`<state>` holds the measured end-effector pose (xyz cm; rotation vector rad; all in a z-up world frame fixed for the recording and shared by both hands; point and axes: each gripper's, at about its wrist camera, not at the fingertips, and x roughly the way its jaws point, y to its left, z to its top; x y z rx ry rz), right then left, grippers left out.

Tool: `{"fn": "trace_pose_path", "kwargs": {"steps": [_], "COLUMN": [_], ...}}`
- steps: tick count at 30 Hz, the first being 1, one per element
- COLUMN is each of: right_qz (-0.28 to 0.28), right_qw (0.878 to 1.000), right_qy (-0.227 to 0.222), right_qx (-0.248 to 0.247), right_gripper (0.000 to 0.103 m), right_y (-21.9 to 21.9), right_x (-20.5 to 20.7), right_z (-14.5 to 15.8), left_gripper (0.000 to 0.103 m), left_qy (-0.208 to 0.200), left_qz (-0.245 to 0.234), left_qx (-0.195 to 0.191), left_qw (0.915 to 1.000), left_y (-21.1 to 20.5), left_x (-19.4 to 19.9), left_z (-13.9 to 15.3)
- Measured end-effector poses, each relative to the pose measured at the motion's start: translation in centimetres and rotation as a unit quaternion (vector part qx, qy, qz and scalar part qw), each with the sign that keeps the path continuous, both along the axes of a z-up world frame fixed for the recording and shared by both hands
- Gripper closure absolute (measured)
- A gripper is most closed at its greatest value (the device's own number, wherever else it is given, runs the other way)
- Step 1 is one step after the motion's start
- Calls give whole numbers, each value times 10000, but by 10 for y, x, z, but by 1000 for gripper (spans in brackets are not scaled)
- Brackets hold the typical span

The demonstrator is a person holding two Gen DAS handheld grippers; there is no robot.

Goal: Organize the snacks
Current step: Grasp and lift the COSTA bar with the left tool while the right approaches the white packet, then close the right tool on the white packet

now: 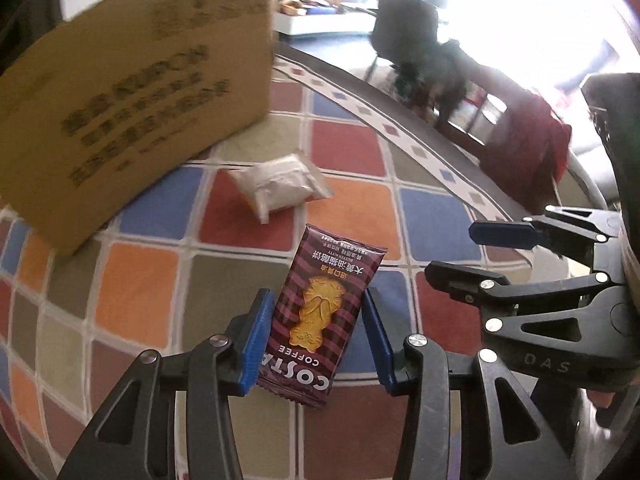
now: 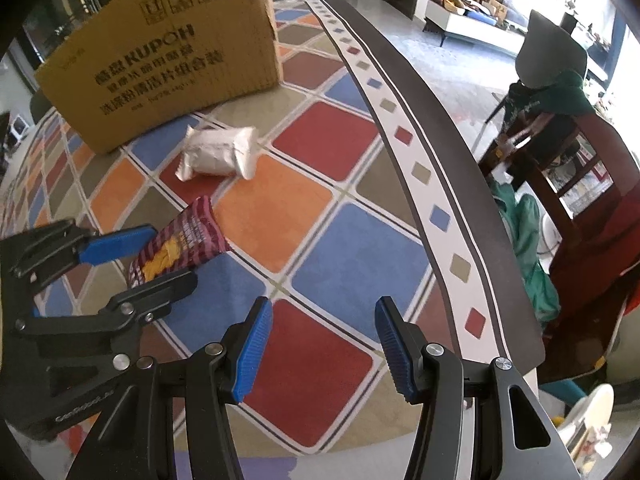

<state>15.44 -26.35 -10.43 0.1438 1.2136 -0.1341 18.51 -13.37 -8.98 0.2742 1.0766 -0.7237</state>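
My left gripper (image 1: 316, 300) is shut on a maroon Costa Coffee biscuit packet (image 1: 320, 312) and holds it above the checkered tablecloth. The packet also shows in the right wrist view (image 2: 180, 244), between the left gripper's fingers (image 2: 116, 240). A white snack packet (image 1: 280, 188) lies on the cloth in front of a cardboard box (image 1: 132, 100); both also show in the right wrist view, the white packet (image 2: 218, 154) and the box (image 2: 168, 52). My right gripper (image 2: 324, 320) is open and empty over the cloth, to the right of the left one (image 1: 464, 252).
The colourful checkered tablecloth (image 2: 352, 256) covers the table, whose dark edge (image 2: 460, 152) runs along the right. Wooden chairs with clothes draped on them (image 2: 580, 200) stand beyond the edge. A white plate (image 2: 592, 412) sits low at the right.
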Motion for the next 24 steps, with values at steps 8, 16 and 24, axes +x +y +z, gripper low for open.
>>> {"fn": "trace_pose_path", "kwargs": {"steps": [8, 16, 24], "right_qz": [270, 442, 645], "right_qw": [9987, 9926, 9924], "right_qy": [-375, -978, -927], "right_qx": [193, 561, 495], "right_gripper": [49, 29, 28], "right_y": [12, 24, 39], "right_x": [15, 43, 80], "right_z": [11, 24, 18], "left_gripper": [58, 58, 58], "left_qy": [-244, -435, -522], "left_qz": [1053, 1619, 1949], "left_qx": [28, -57, -66], "left_qw": [9941, 9858, 9794], "left_y": [27, 47, 59], "left_x": [10, 27, 48], "left_z": [14, 23, 24]}}
